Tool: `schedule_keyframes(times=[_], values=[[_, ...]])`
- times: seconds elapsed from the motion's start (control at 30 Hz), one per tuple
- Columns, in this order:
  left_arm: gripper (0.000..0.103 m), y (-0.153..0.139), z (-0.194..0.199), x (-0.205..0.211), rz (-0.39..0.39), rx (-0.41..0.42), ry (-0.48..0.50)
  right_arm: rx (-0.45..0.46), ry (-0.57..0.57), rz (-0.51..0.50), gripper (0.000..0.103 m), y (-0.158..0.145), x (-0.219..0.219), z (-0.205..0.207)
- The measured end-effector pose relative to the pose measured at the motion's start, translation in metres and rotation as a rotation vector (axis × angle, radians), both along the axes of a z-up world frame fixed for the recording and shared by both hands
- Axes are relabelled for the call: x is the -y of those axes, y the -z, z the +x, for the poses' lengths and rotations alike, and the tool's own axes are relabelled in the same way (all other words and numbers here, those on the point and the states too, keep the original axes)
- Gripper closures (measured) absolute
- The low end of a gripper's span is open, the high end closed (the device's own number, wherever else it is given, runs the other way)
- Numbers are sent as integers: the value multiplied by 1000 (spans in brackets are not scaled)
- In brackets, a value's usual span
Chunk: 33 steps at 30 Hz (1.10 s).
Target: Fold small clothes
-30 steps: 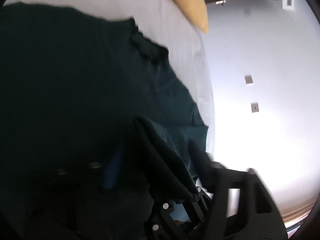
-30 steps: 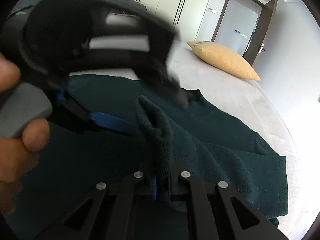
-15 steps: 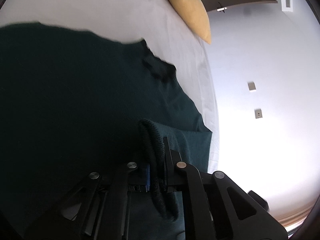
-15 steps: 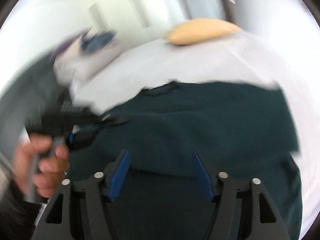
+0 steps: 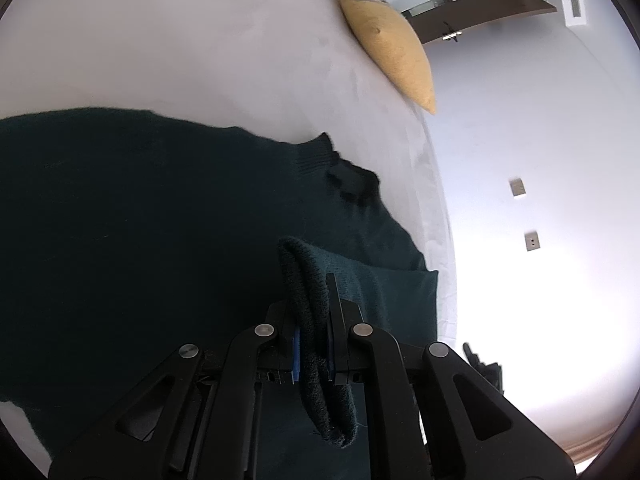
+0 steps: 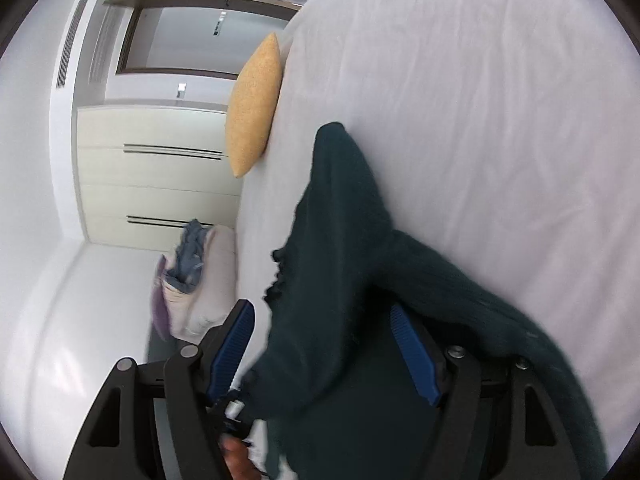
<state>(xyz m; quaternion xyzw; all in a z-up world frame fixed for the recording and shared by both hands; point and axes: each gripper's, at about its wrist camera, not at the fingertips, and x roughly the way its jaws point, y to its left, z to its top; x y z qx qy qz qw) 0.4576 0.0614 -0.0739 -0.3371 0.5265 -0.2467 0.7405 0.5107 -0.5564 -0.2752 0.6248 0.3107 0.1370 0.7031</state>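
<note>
A: Which step is this?
B: Mid-fold. The left gripper pinches a doubled hem of the dark green knitted sweater, spread over the white-sheeted bed.
A: And the right gripper?
B: Its jaws are opening, gripping nothing; next it needs another edge. A mustard cushion lies by the bed's far edge, with white wardrobes beyond.

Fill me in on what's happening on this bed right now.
A person with a gripper in each hand is folding a dark green sweater spread on a white bed. The left gripper is shut on a bunched fold of the knit. The right gripper has its jaws opening, with the sweater's cloth lying between the blue pads but not pinched. A yellow pillow sits further up the bed.
</note>
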Motion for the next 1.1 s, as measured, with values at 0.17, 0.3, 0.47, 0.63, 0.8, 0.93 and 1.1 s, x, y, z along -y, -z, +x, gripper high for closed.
schedule_keyframes(times=[0.17,0.3,0.47,0.63,0.8,0.93,1.1], values=[[96,13,4,-6,3,-10,-19,-3,-11,61,27,2,-2,19],[96,25,5,-6,31,-23,-9,-6,17,40,27,3,8,26],[96,42,5,-8,61,-37,-7,17,69,68,34,13,22,15],[96,46,13,-13,69,-26,-16,32,75,32,40,19,18,11],[96,38,18,-10,111,24,-15,36,65,-34,39,13,9,10],[96,28,8,-13,118,128,-9,49,63,-63,40,12,8,7],[93,54,6,-26,97,72,-26,39,52,-71,43,14,9,6]])
